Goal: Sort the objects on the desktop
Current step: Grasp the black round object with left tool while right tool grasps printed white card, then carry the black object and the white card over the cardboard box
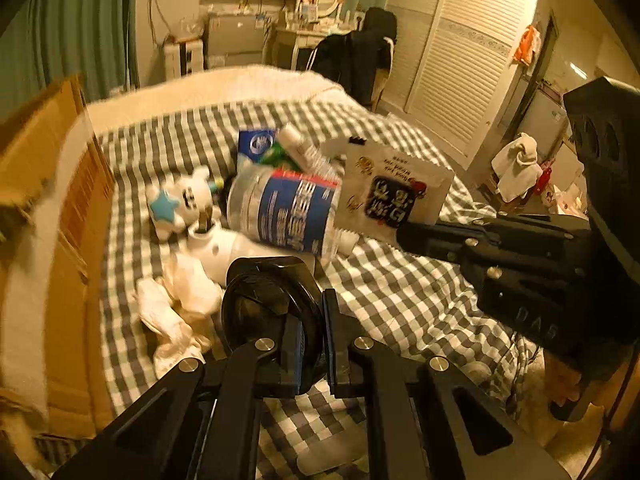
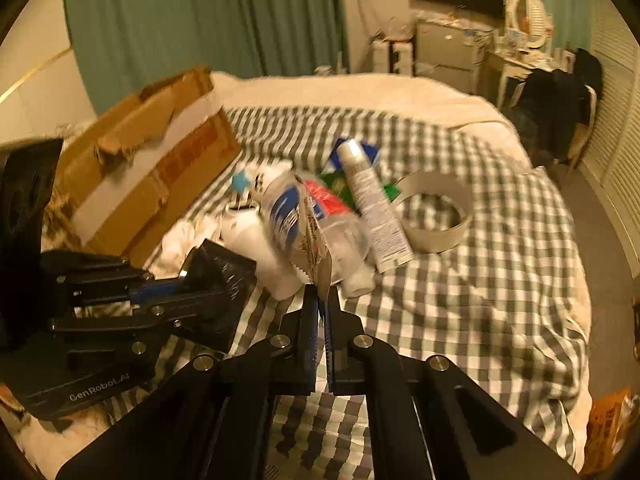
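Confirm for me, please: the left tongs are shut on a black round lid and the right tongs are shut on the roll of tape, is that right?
Not quite. The right tongs are shut on a flat printed packet, not the roll of tape, which lies untouched on the checked cloth; the right wrist view shows this. The left tongs are indeed shut on the black round lid.

Glossy plastic bottle (image 1: pixel 286 210), checked cloth (image 1: pixel 400 292), cardboard box (image 2: pixel 160 168)
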Demonstrator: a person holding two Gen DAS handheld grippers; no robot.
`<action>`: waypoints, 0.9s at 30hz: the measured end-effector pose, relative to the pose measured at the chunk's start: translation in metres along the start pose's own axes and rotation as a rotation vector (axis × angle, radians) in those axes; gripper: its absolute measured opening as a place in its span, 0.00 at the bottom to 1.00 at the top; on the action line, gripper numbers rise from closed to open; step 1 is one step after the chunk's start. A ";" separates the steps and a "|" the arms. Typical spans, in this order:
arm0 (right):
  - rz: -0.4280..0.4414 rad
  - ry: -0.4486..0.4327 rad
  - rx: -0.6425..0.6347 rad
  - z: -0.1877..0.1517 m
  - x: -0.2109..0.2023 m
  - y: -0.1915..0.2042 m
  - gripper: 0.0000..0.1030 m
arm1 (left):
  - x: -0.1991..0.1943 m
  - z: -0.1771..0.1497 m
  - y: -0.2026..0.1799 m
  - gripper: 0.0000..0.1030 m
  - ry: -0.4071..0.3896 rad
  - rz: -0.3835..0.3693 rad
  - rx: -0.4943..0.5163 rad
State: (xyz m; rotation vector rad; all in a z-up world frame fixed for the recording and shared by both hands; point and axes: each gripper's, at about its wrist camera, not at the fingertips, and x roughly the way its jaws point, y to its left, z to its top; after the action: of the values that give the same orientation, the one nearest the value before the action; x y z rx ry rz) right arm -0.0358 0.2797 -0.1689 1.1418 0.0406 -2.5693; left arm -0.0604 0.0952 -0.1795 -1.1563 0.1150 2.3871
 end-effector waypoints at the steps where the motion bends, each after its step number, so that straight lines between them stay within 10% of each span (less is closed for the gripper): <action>1: -0.011 -0.019 0.014 0.001 -0.003 0.001 0.02 | -0.005 0.002 -0.002 0.09 -0.014 0.009 0.010; 27: -0.158 -0.359 0.129 0.046 -0.104 0.062 0.02 | -0.147 0.031 0.024 0.09 -0.354 0.203 0.121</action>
State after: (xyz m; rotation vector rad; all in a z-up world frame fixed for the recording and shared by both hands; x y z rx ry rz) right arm 0.0158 0.2432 -0.0556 0.7263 -0.1248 -2.9162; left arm -0.0169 0.0261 -0.0515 -0.6809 0.2644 2.6817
